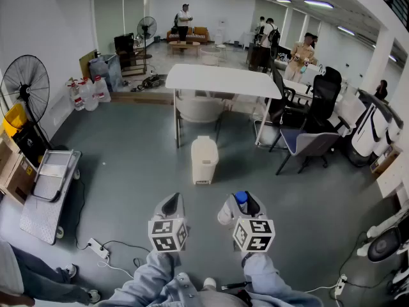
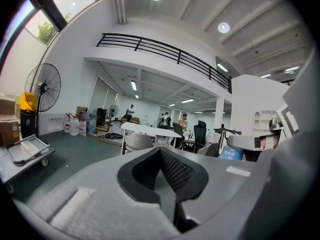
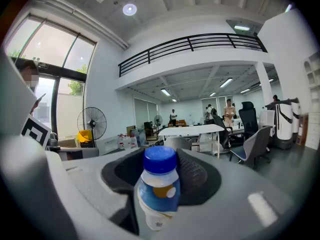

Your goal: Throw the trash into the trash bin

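You held the right gripper [image 1: 241,203] low in front of you, and its jaws were pinched on a small bottle [image 3: 159,189]. The right gripper view showed the bottle standing upright between the two dark pads, with its blue cap on top, a blue label round a pale body, and its lower part caught in the grip. From the head view only the blue cap showed, at the front of that gripper.

Your left gripper [image 1: 170,201] hung just beside the right one at about the same height, and the two were apart. Its jaws were pressed together, and the left gripper view showed nothing between them.

The trash bin [image 1: 204,160], cream-coloured and with its top looking closed, stood on the grey floor [image 1: 128,146] straight ahead of you, well apart from both grippers. It sat just in front of the white tabletop [image 1: 217,80], near that table's left leg. The bottle was not in the bin; it was in your right grip, in the air above the floor.

To your left a flat cart [image 1: 50,190] rested by the wall, with a black standing fan [image 1: 25,82] behind it and some water jugs [image 1: 86,93] farther along. A power strip [image 1: 99,248] lay on the floor near your feet. An office chair [image 1: 313,139] stood to the right of the table, and several people stood at the far end of the room.
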Available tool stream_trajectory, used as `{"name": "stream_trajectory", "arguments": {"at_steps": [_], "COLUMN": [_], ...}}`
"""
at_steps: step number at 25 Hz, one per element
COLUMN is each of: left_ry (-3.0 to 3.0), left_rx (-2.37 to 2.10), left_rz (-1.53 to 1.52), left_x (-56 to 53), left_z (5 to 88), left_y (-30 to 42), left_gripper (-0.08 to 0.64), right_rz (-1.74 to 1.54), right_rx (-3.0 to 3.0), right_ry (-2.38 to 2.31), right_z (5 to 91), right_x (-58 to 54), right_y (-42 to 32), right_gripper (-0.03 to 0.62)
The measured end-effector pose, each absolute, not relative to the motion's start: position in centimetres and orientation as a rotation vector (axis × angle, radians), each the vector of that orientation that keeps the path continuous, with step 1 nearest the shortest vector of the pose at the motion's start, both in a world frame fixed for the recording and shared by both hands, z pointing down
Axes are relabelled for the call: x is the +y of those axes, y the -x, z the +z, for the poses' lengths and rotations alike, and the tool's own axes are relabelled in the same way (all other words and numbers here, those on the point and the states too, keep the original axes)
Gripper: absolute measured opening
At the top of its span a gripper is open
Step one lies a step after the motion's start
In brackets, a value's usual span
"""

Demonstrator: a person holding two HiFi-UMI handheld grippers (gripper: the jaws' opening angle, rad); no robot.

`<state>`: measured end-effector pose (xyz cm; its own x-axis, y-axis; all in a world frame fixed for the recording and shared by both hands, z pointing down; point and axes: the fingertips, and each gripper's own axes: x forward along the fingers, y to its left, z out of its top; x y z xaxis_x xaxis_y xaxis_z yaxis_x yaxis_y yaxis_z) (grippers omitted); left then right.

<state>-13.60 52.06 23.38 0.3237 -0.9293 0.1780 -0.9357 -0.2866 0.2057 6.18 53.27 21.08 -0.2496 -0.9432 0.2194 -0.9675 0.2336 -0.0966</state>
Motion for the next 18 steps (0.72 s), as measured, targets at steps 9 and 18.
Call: {"name": "stream_trajectory", "arguments": {"at_steps": [9,18], "left_ry": [-2.320,-2.328], "left_rx": [-1.662,-1.628], "left_rz": [0.027,0.040], "left_x": [50.9,48.1], "left_z": [23.8,25.3], "left_y": [15.0,17.3], "left_gripper": [0.008,0.008], "right_rz": [0.402,0.399], "right_rx": [-2.391,-2.328], "right_ry": [-1.863,-1.907], "right_z": [21.6,22.8], "right_x": [52.3,49.6], "right_y": [-4.8,-3.4], "right_gripper": [0.199,0.199]}}
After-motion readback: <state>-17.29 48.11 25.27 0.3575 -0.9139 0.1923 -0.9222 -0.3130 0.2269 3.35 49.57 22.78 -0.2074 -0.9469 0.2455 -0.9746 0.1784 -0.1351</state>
